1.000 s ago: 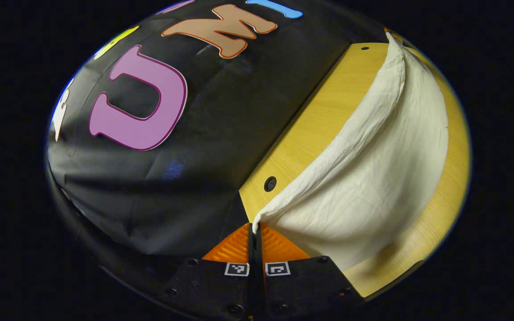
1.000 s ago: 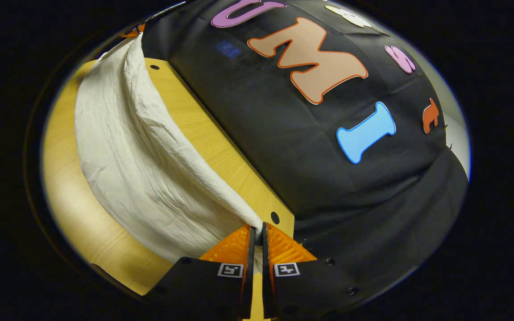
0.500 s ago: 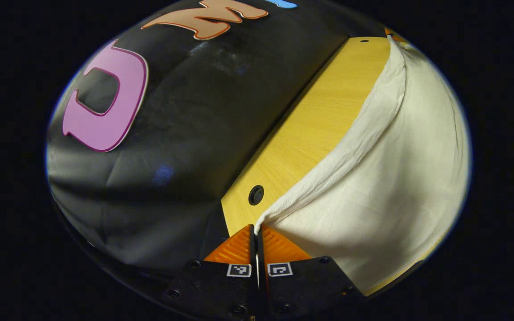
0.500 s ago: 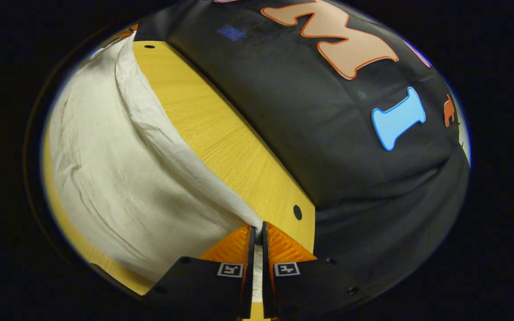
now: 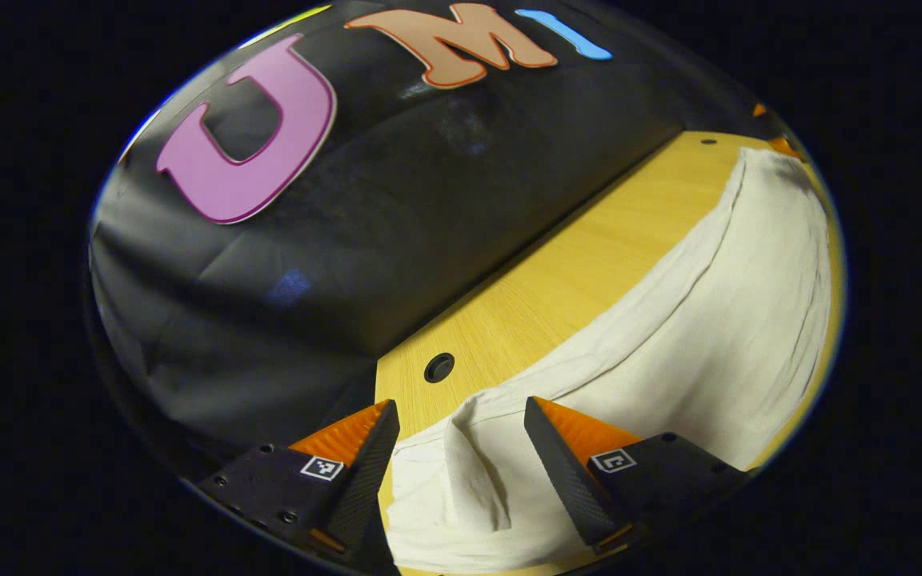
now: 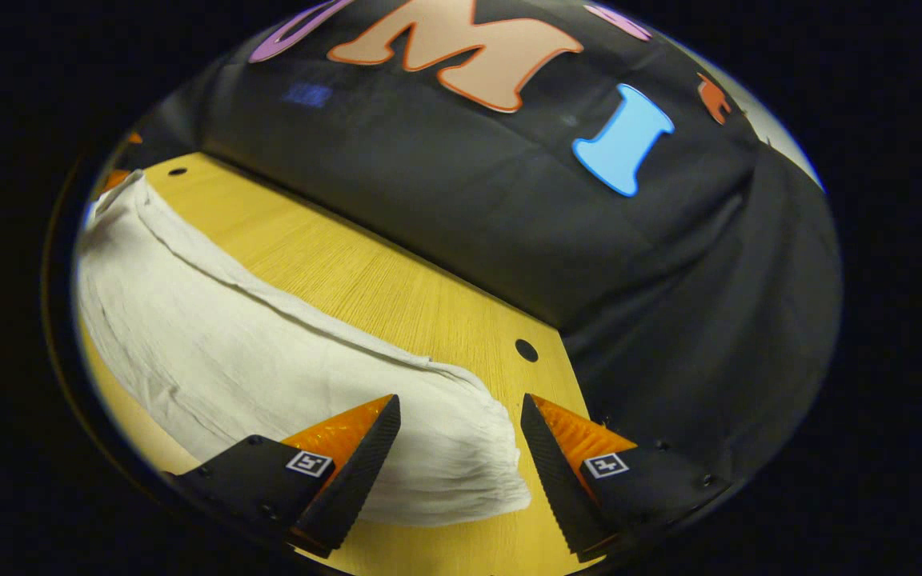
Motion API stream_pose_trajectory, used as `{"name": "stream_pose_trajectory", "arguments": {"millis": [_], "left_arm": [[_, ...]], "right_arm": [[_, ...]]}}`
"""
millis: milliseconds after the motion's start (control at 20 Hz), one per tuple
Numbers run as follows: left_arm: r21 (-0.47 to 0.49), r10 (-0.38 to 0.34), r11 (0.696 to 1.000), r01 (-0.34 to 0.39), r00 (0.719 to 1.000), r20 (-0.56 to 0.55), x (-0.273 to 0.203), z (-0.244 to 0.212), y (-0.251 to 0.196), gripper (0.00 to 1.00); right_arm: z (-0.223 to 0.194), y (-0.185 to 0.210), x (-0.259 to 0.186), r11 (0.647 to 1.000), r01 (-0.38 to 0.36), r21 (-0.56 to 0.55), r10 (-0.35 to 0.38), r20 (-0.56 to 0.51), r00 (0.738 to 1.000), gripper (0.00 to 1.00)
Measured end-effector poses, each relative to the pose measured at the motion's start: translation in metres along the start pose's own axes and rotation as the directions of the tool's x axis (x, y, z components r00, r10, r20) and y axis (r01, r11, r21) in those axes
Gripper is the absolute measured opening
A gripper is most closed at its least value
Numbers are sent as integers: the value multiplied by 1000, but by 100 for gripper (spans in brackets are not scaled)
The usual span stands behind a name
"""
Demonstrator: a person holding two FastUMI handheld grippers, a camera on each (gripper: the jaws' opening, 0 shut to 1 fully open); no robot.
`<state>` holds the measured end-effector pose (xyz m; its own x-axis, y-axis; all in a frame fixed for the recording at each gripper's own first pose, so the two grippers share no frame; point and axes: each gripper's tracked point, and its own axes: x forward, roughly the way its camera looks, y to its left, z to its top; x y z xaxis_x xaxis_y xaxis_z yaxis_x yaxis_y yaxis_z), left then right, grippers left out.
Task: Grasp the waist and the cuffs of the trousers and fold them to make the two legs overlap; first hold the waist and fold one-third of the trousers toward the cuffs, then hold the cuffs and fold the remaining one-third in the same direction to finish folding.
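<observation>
Half a second ago both grippers were pinched shut on the cloth's edge; now each has let go, and the trousers have dropped flat onto the bench.

In the left gripper view, the left gripper [image 5: 458, 428] stands released, its two fingers spread wide with one end of the trousers [image 5: 669, 352] lying between them, a small raised pleat in the gap; whether the fingers touch the fabric I cannot tell. In the right gripper view, the right gripper [image 6: 461, 424] is likewise released, fingers apart on either side of the rounded other end of the trousers [image 6: 269, 368].

There is one pair of trousers, cream and wrinkled, lying as a long folded band across the bench [image 5: 581, 272], its far edge roughly parallel to the bench's back edge.

The bench [image 6: 365, 288] is pale yellow wood grain with two small dark holes near its back corners [image 5: 438, 367] [image 6: 526, 350]. Behind it hangs the booth's black cloth wall [image 6: 669, 264].
</observation>
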<state>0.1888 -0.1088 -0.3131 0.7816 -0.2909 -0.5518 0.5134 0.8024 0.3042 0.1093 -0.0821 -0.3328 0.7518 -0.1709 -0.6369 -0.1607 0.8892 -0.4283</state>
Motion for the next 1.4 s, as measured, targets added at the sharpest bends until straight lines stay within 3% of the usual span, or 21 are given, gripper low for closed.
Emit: {"name": "stream_pose_trajectory", "arguments": {"millis": [50, 100, 250, 500, 700, 950, 1050, 1100, 1200, 1350, 1400], "left_arm": [[-43, 4, 999, -3, 1000, 19, -9, 7, -3, 100], [-75, 10, 997, -7, 999, 33, -21, 15, -6, 95], [-152, 13, 988, 1, 995, 96, -54, 47, -18, 95], [-205, 10, 979, 22, 988, 154, -103, 81, -50, 95], [-214, -2, 976, 35, 988, 154, -120, 95, -75, 96], [-192, -12, 981, 37, 991, 131, -133, 99, -101, 96], [-191, -10, 981, 35, 992, 126, -137, 101, -106, 95], [-192, -8, 981, 31, 992, 123, -138, 102, -109, 95], [-193, -4, 981, 27, 993, 118, -141, 105, -114, 95], [-200, 3, 980, 21, 993, 116, -145, 109, -121, 95], [-202, 5, 979, 18, 993, 115, -147, 109, -123, 96]], "right_arm": [[-4, -7, -5, 999, 3, 47, -3, -3, 1000, 98], [-13, -15, -10, 996, 3, 93, -2, -13, 1000, 98], [-39, -36, -14, 983, 4, 185, 4, -41, 999, 98], [-83, -51, -9, 935, 1, 354, 40, -107, 993, 100], [-112, -52, -4, 872, 21, 488, 65, -159, 985, 98], [-135, -46, 6, 742, 54, 669, 131, -224, 966, 99], [-141, -40, 11, 705, 56, 707, 162, -237, 958, 92], [-143, -37, 13, 692, 55, 720, 176, -243, 954, 96], [-148, -30, 16, 672, 54, 739, 213, -262, 941, 87], [-150, -34, 17, 665, 57, 745, 212, -261, 942, 73], [-149, -32, 19, 657, 35, 753, 235, -249, 940, 62]]}}
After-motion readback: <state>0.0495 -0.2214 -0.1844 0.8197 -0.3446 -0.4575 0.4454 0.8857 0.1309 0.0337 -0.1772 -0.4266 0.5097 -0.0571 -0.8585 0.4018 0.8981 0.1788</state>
